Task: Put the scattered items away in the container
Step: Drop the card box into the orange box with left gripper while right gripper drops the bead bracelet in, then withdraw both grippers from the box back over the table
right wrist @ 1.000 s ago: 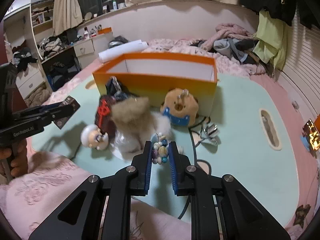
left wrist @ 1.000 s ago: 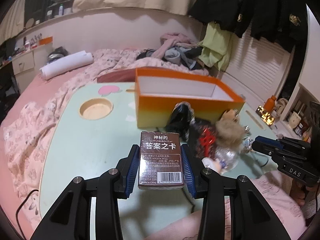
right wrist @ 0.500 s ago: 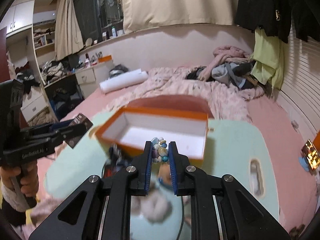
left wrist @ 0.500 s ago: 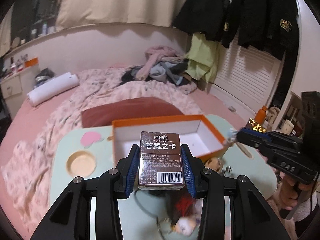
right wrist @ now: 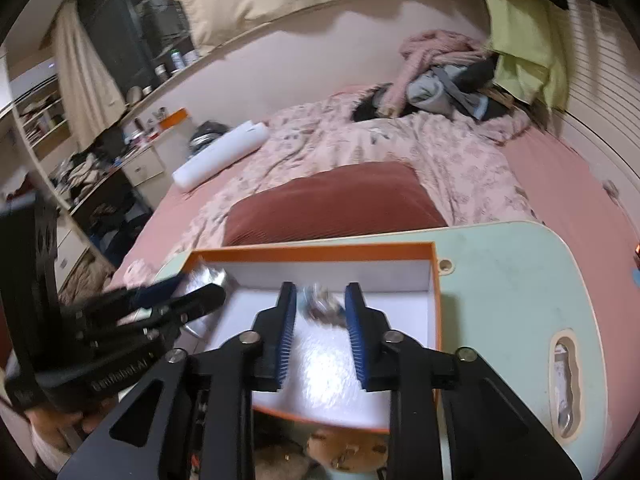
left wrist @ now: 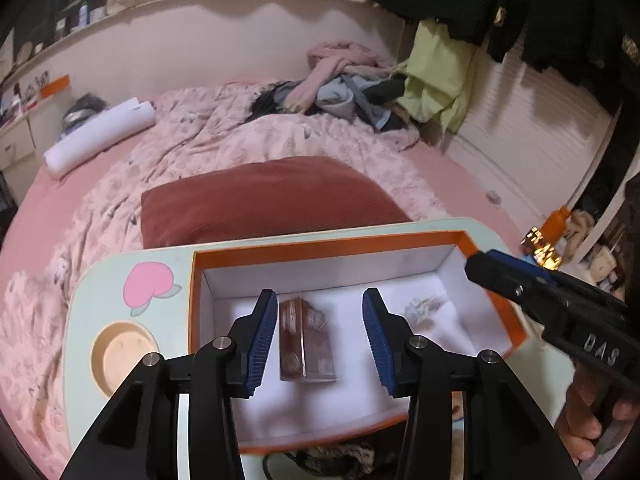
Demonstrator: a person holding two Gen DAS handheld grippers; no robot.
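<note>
The orange box [left wrist: 320,244] with a white inside stands on the pale green table [left wrist: 96,292]. My left gripper [left wrist: 319,304] hangs over its left half with the jaws opening. The brown card box [left wrist: 306,344] shows below, free of the pads, blurred against the box floor. My right gripper [right wrist: 320,294] is over the right half of the orange box [right wrist: 312,249], its jaws also opening. The bead bracelet [right wrist: 322,306] shows blurred between the pads, touching neither. The left wrist view shows the bracelet [left wrist: 422,308] inside the box and the right gripper [left wrist: 474,266] at its right wall.
A red pillow [left wrist: 260,196] and a rumpled pink bed lie just beyond the table. A round cup recess [left wrist: 122,350] sits at the table's left, a slot [right wrist: 564,384] at its right. Plush toys [right wrist: 344,450] lie against the box's near wall. A hand [left wrist: 588,428] holds the right gripper.
Both grippers rose and moved forward from the scattered items to above the box. Both have opened: the card box and the bracelet have left the pads and are inside the box.
</note>
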